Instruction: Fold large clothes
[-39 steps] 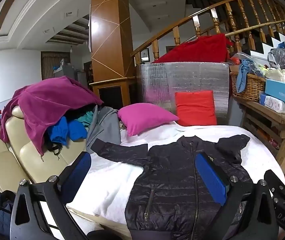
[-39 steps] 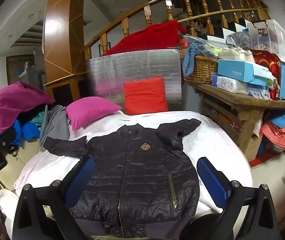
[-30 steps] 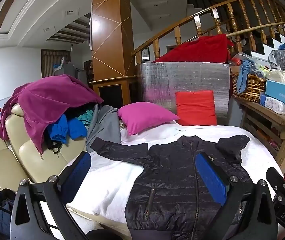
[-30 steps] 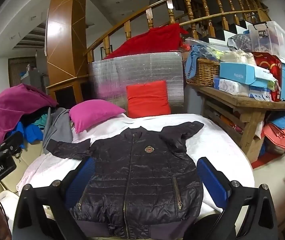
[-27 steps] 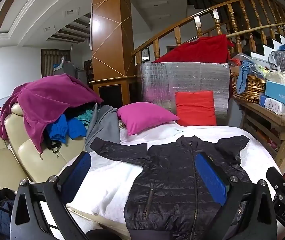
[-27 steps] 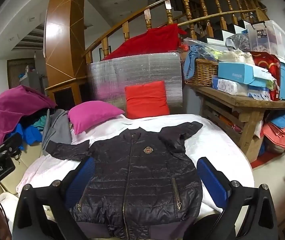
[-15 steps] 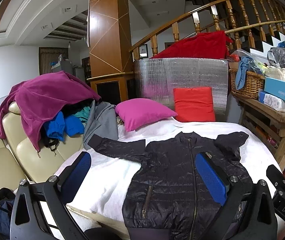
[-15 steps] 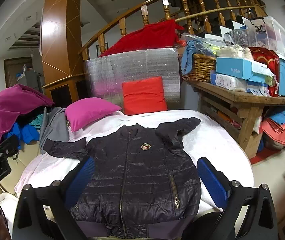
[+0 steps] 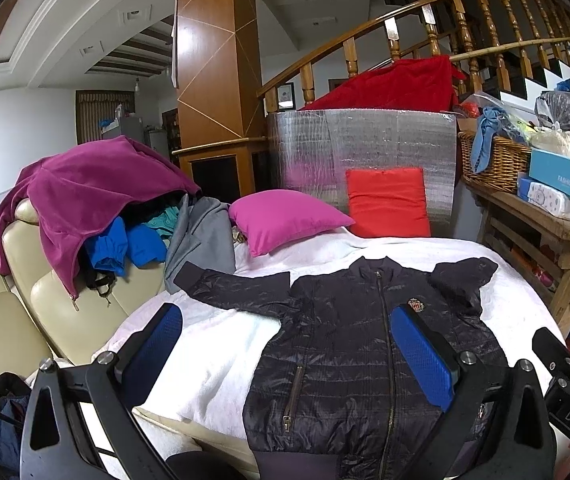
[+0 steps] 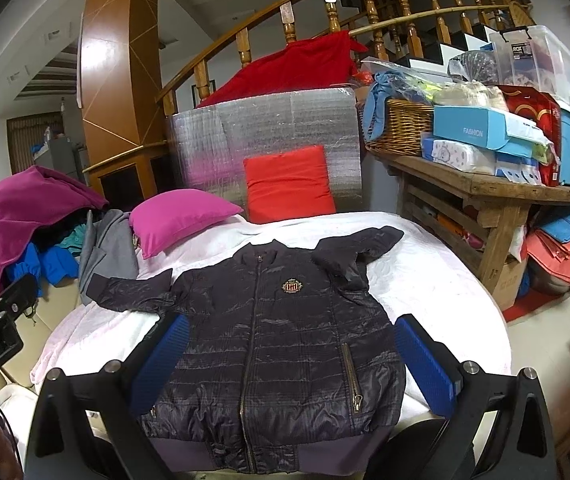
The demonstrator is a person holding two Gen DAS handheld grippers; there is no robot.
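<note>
Blue pads on my left fingers stood wide apart and held nothing, and my right fingers were just as open and just as empty. Over the last second or so both had only drifted a little; the view rocked slightly and nothing was gripped, so I judged the folding had not begun and I was lining up over the garment.

Beyond them the black quilted jacket lay flat, zipped and front-up on the white blanket, its hem at the near edge and its collar towards the far side. The left sleeve stretched straight out across the blanket, while the right sleeve lay angled up and away. Neither had moved. A pink pillow and a red cushion sat at the far end, clear of the jacket. The sleeves looked like the first thing to bring in.
</note>
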